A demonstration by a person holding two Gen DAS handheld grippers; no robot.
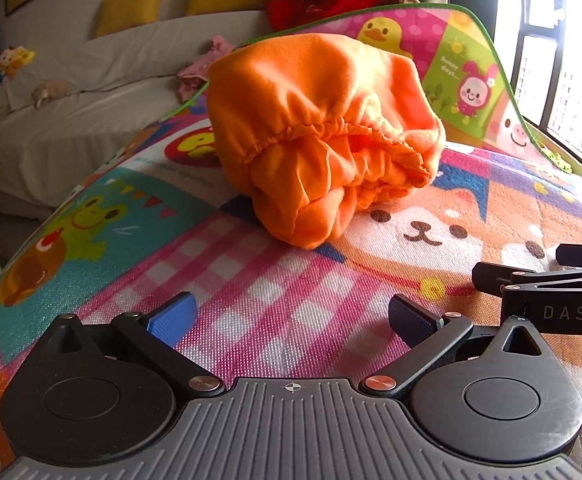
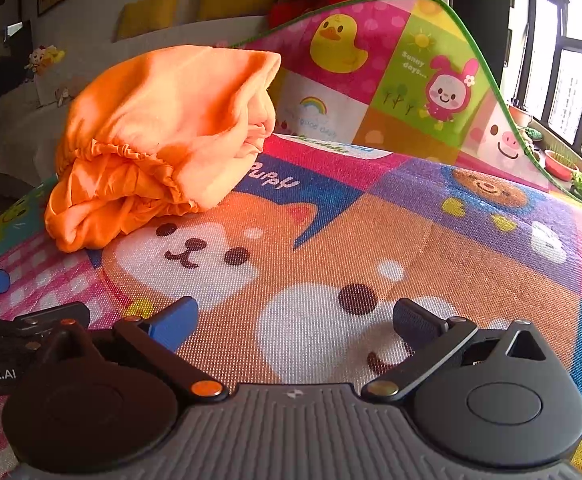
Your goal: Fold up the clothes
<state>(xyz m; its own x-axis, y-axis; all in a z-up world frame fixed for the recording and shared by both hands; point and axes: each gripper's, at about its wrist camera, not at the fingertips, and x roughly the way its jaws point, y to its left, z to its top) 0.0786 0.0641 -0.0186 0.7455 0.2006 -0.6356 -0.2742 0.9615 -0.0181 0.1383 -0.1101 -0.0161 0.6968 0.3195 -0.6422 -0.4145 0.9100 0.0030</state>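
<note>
While both grippers rest with fingers spread and empty on the play mat point(image 2: 431, 240), the bundled orange garment point(image 1: 315, 132) lies farther off, ahead of the left gripper point(image 1: 291, 316) and far-left of the right gripper point(image 2: 295, 320), so the left looks nearer.

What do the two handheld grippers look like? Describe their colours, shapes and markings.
Both the left gripper and the right gripper have a ribbed grey base, two round black discs, black linkage arms with metal pivots, and one bright blue and one dark textured pad. White "DAS" lettering shows on one gripper and "Robot.AI" on the other. No cables or sleeves are visible.
</note>
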